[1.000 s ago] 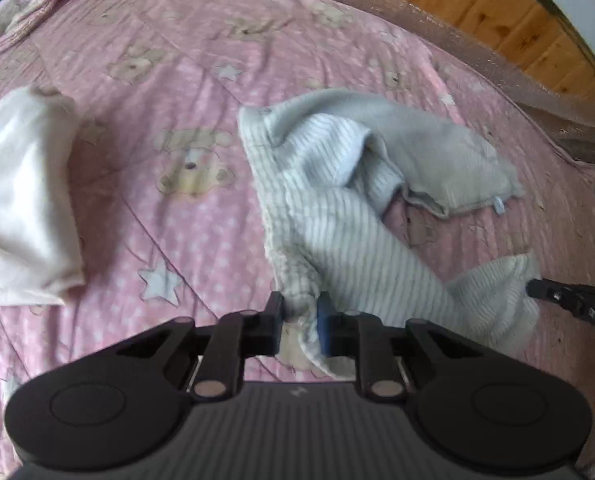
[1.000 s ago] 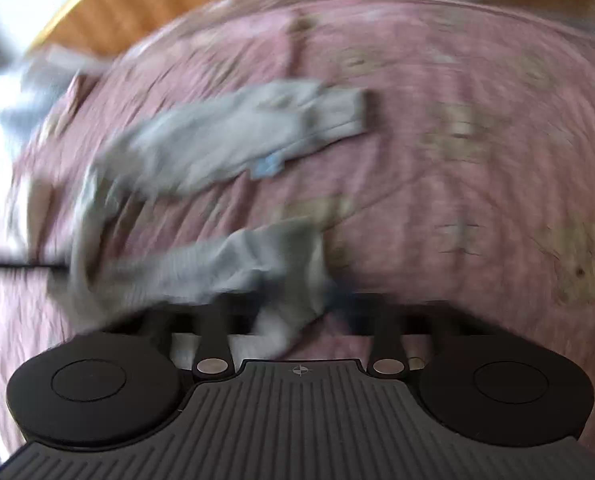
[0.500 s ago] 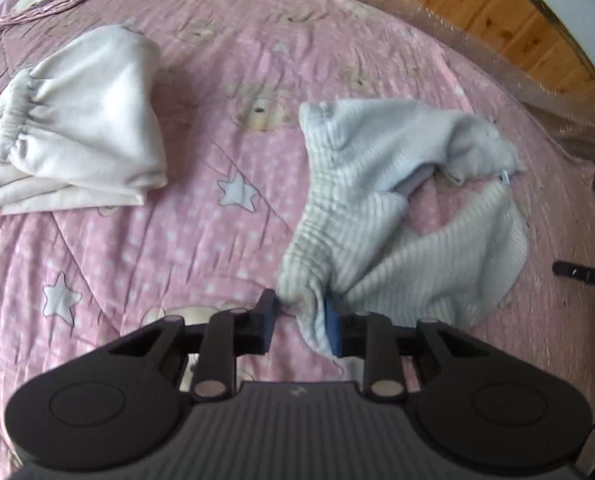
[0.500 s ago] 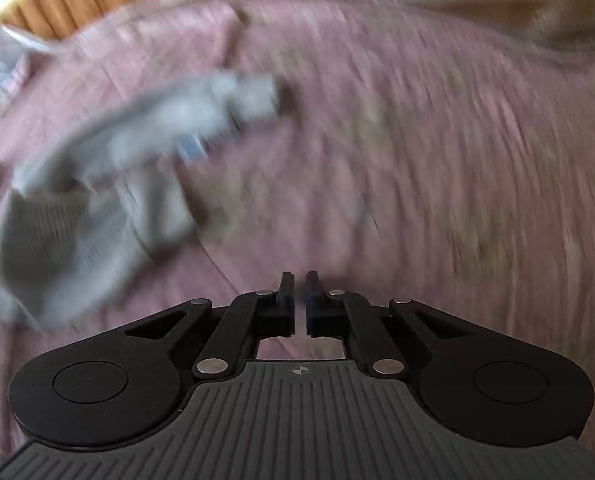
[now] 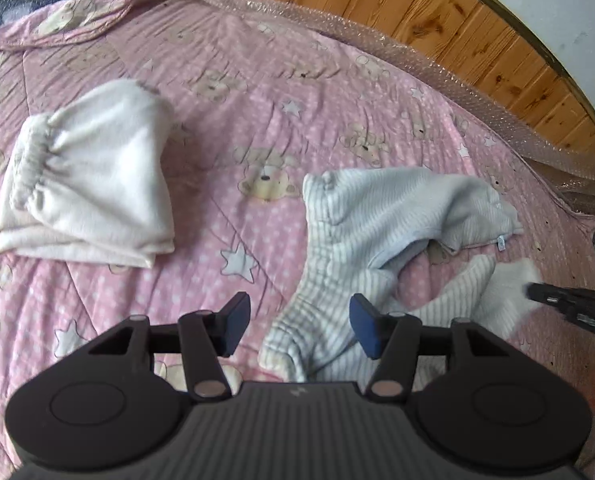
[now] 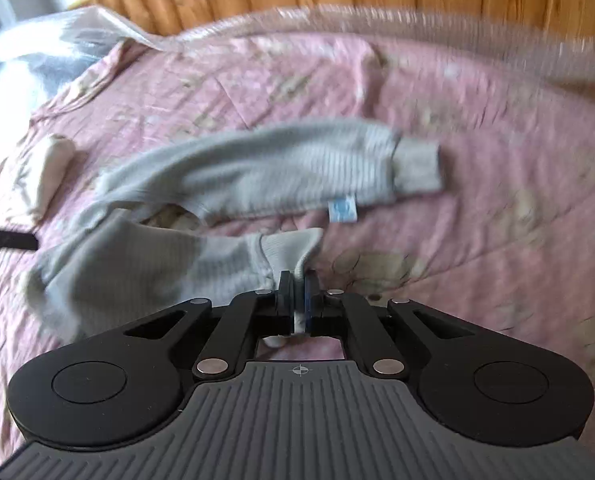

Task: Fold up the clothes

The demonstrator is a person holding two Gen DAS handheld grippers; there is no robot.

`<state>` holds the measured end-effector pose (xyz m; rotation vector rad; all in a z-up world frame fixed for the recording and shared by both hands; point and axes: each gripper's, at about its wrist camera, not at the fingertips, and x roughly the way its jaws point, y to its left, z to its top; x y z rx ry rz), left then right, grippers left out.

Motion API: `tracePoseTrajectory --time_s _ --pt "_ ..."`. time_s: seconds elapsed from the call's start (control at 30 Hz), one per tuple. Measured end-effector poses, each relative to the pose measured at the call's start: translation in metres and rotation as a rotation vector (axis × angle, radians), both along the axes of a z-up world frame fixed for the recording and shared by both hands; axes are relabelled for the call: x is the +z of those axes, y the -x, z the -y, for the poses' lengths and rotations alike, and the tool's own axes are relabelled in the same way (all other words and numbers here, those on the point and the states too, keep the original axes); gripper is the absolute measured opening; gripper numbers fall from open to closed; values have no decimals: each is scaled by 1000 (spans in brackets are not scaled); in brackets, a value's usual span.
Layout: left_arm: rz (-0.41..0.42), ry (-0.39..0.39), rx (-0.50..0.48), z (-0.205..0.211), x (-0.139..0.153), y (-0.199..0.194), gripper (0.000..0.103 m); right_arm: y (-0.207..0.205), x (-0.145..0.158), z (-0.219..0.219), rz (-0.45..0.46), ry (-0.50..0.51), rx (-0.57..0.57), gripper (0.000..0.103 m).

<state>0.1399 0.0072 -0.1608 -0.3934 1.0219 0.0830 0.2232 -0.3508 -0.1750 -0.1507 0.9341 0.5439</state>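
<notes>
With the right hand-held gripper [image 6: 297,280] clamped on the grey trousers' [image 5: 361,216] cuff and the left hand-held gripper [image 5: 299,326] gaping over the waistband, pulling could bunch them.

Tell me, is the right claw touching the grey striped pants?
Touching. The right wrist view shows the right claw pinched shut on the ribbed cuff of the grey striped pants, with fabric squeezed between its fingers.

Soft daylight is filling both views, casting only faint shadows. The left wrist view is staying mostly sharp, though fisheye bending is curving its edges. The right wrist view is smearing with motion blur ahead of the tool, especially toward the far rim.
</notes>
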Motion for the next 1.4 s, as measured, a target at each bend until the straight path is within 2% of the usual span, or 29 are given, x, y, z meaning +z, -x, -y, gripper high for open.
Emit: tracePoseTrajectory --time_s 0.17,0.27,0.33,0.4,0.47,0.53,0.57,0.6,0.63,0.7,0.73,0.8,0.9,0.97,1.1,1.17,1.2,1.23,1.3,1.4 --pt "-4 -60 -22 6 1 -10 61 9 -1 26 -46 77 -59 0" --pt "-11 -66 -46 10 0 -18 61 12 -6 43 -82 121 -102 1" --pt "-31 -73 -96 19 -6 -21 61 15 -8 54 -107 150 -131 1" --pt "-77 -118 -158 31 -17 -22 61 17 -11 63 -122 173 -151 2" --pt "-90 -201 -210 43 -23 -18 60 18 -13 59 -101 172 -142 7" --pt "-90 -264 -245 52 -26 -15 62 19 -16 55 -81 171 -133 24" --pt "-88 -271 -245 54 -27 -14 63 19 -17 54 -71 171 -128 27" --pt "-86 -269 -242 54 -27 -15 65 20 -18 52 -61 171 -123 40" --pt "-87 -260 -239 53 -27 -16 65 20 -19 50 -51 170 -119 46" --pt "-88 -243 -238 49 -24 -18 65 21 -21 46 -31 169 -109 40" --pt "-88 -236 -240 47 -21 -19 61 22 -22 44 -21 169 -105 38" --pt "-43 -226 -214 38 -7 -20 59 24 -23 42 -9 186 -92 29" --pt "25 -196 -179 26 10 -29 61 24 -14 42 -84 265 -104 32" --pt "41 -176 -188 26 10 -44 61 23 -7 36 -82 329 -123 33" --pt "-1 -256 -278 48 -15 -71 59 26 18 -3 71 329 -78 32" --pt "-13 -314 -297 56 -26 -74 62 24 17 -28 76 259 12 32" --pt "-8 -333 -286 55 -28 -74 68 23 9 -36 60 233 52 32" --pt "-18 -333 -266 50 -28 -74 70 20 -3 -38 23 233 66 30" --pt "-44 -308 -232 38 -27 -73 71 15 -19 -25 -53 215 34 33" --pt "-64 -250 -233 22 -23 -70 73 9 -14 8 -173 154 -22 32"
